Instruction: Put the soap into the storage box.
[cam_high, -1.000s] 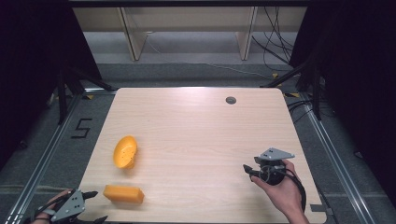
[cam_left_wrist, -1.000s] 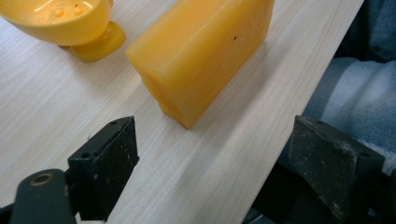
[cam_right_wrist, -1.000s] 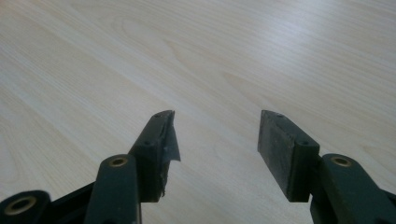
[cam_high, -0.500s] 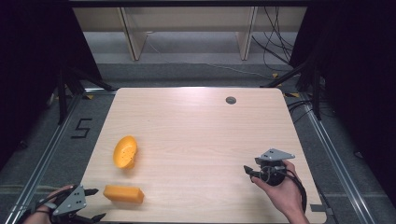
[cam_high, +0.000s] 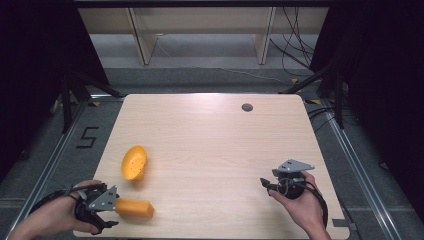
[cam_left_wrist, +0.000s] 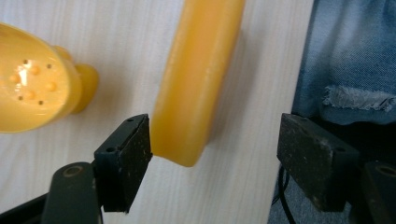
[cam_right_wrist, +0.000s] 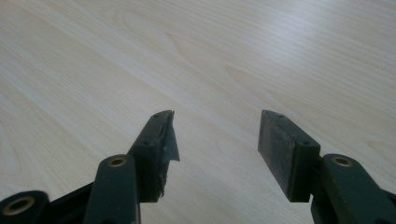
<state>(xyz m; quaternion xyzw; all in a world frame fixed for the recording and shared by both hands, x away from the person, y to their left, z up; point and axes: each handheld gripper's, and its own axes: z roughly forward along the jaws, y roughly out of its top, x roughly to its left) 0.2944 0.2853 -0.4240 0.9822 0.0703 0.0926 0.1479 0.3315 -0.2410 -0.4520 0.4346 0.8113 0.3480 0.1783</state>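
Painted "5" (cam_high: 88, 137) marks floor beside table (cam_high: 210, 135).

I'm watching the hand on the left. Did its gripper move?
Yes. The left gripper came up and in over the table edge, reaching the orange block.

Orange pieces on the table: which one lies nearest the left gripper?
The long orange block, right beside the left gripper; the dished orange piece lies farther up the table.

2 black tools (cam_high: 100, 210) (cam_high: 267, 185), grey 3-cornered plates, trailing black cables.
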